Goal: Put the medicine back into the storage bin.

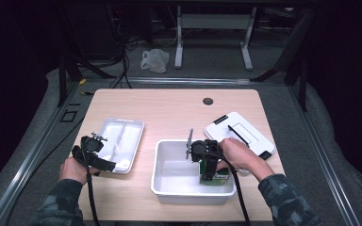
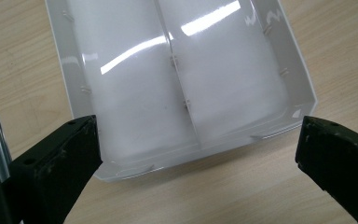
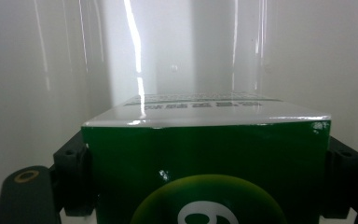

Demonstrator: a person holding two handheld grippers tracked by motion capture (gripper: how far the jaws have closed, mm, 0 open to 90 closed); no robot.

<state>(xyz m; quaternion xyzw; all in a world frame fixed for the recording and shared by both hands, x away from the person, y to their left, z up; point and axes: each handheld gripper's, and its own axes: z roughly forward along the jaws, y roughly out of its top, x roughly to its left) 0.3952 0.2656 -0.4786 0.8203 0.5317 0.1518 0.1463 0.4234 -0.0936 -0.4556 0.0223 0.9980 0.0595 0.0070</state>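
A green box [image 3: 205, 163] with a white top panel fills the space between the jaws of my right gripper [image 3: 205, 182], which is shut on it. In the high view that right gripper [image 1: 210, 176] points down into the white bin [image 1: 162, 188] at the table's front, with the green box [image 1: 219, 179] low inside the bin by its right wall. My left gripper [image 2: 196, 154] stands open, its jaws wide apart over the near edge of a shallow white two-compartment tray [image 2: 168, 70]. The left gripper [image 1: 92, 150] sits at the tray's [image 1: 122, 129] near left corner, holding nothing.
A white lid with black latches [image 1: 238, 132] lies on the table right of the bin. A dark round hole [image 1: 208, 101] marks the far part of the wooden tabletop [image 1: 169, 110]. Table legs, cables and a plastic bag [image 1: 154, 60] are on the floor beyond.
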